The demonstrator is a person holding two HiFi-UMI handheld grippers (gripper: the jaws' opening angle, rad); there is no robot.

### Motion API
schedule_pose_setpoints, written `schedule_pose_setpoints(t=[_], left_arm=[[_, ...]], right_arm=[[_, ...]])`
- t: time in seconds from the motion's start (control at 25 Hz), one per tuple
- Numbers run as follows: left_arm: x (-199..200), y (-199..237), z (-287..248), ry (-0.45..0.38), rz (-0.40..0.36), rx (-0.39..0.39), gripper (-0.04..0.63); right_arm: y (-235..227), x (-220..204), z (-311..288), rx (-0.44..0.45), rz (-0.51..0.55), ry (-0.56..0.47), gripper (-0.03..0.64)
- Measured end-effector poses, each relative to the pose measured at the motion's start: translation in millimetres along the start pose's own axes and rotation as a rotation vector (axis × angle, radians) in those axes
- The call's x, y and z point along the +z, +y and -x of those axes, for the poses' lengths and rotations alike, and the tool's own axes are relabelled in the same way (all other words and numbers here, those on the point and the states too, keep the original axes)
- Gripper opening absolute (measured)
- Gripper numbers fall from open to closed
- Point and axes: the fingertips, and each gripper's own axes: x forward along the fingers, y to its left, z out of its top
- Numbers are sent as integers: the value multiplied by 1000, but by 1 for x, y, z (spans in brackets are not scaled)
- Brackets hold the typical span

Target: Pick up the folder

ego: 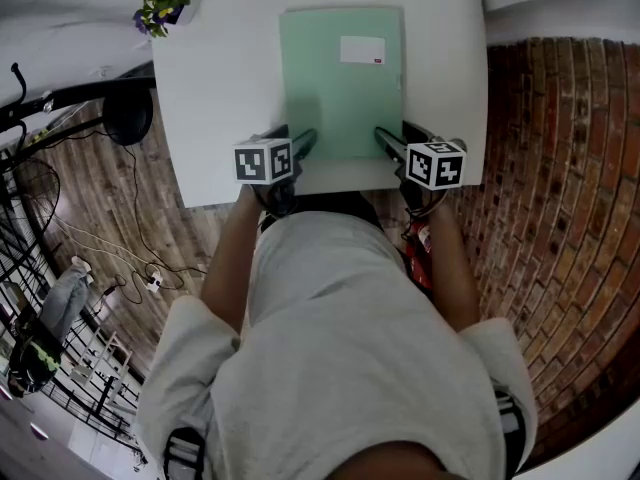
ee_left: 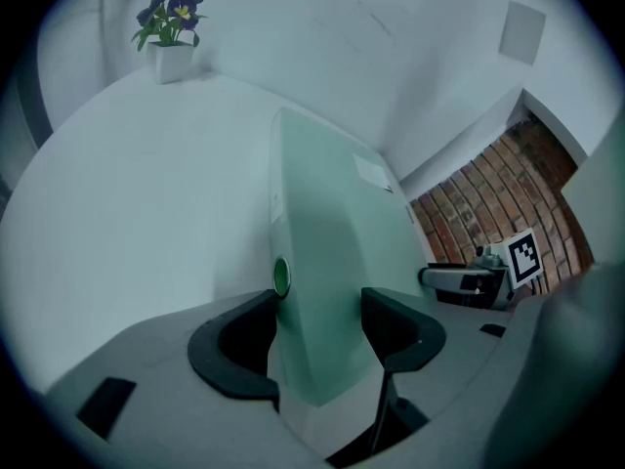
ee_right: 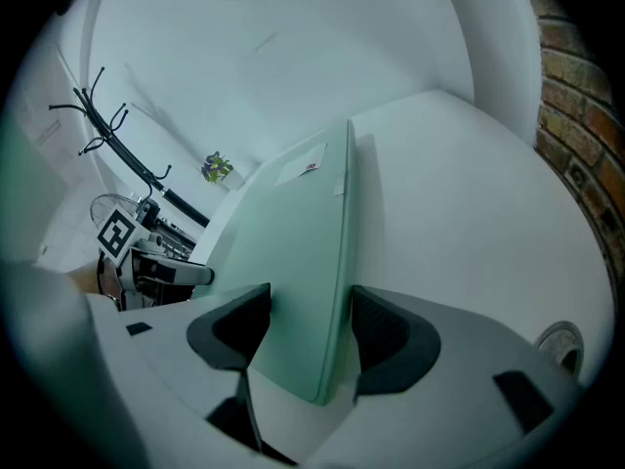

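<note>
A pale green folder (ego: 340, 88) with a white label lies flat on the white table (ego: 220, 98), its near edge toward me. My left gripper (ego: 305, 143) is at its near left corner. In the left gripper view that corner (ee_left: 332, 223), with its ring hole, stands between the jaws of the gripper (ee_left: 319, 306), which look spread wide. My right gripper (ego: 385, 140) is at the near right corner. In the right gripper view the folder's edge (ee_right: 293, 233) sits between the jaws of the gripper (ee_right: 311, 306). Both pads lie close against it, and I cannot make out whether they press.
A small potted plant (ego: 160, 10) stands at the table's far left corner. Brick flooring (ego: 560, 168) lies to the right of the table. Wood floor with cables and a wire rack (ego: 40, 348) is on the left. My own torso fills the lower head view.
</note>
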Motion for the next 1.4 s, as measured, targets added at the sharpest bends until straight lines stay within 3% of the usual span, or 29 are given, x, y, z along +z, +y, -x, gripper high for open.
schedule_pose_setpoints(t=[0.56,1.4], left_arm=[[0,1,-2,6,1,-18,282],[0,-6,6,-31,-55,35,279]], right_arm=[[0,0,0,6,16,-5,259],[4,-2,8,-22,20,-49,256]])
